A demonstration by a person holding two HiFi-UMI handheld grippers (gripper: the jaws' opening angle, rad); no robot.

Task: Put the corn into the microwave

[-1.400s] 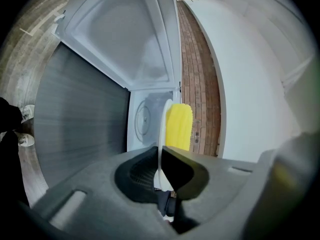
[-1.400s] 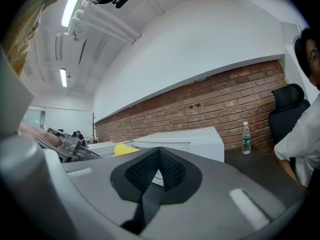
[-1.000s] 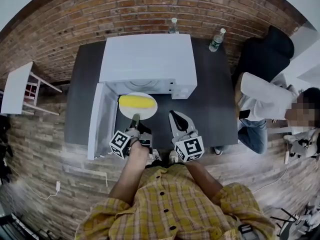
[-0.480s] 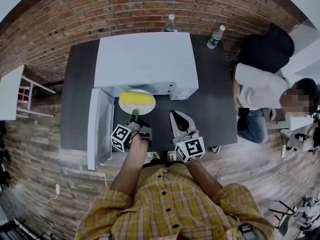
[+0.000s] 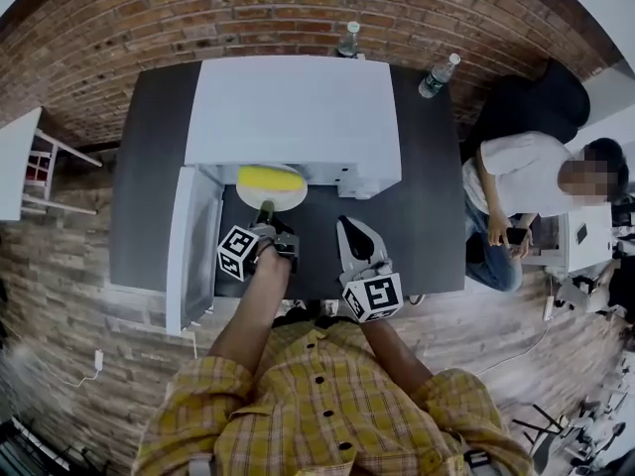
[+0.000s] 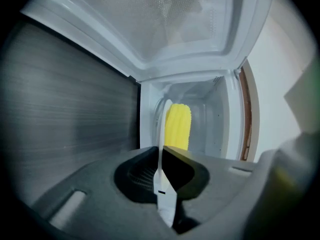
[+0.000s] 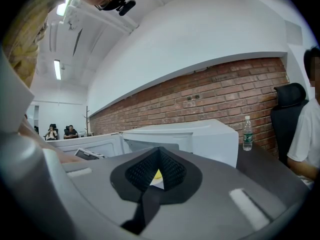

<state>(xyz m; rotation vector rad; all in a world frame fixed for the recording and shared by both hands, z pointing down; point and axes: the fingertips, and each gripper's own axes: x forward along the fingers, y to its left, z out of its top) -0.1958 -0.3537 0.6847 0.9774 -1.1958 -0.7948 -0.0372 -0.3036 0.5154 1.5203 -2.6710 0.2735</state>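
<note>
Count: one white box-shaped microwave (image 5: 293, 107), one round white plate (image 5: 274, 203), one yellow cob of corn (image 5: 270, 178), two grippers.

Microwave stands on the dark table (image 5: 427, 216), its door (image 5: 189, 251) swung open to the left in the head view.

Corn lies crosswise on the plate. The plate sits in the mouth of the oven, far part under the roof, near rim projecting out in front. The left gripper view shows the cob inside the white cavity.

Left gripper (image 5: 265, 210): jaws narrow, clamped on the plate's near rim, which runs edge-on between the pads.

Right gripper (image 5: 347, 228): jaws together with nothing between them. It is held over the table just right of the plate, apart from it, and points toward the microwave front.

Also noted: two clear plastic bottles (image 5: 348, 40) (image 5: 439, 74) at the table's back edge by the brick wall, and one seated person in a white top (image 5: 526, 181) to the right.
</note>
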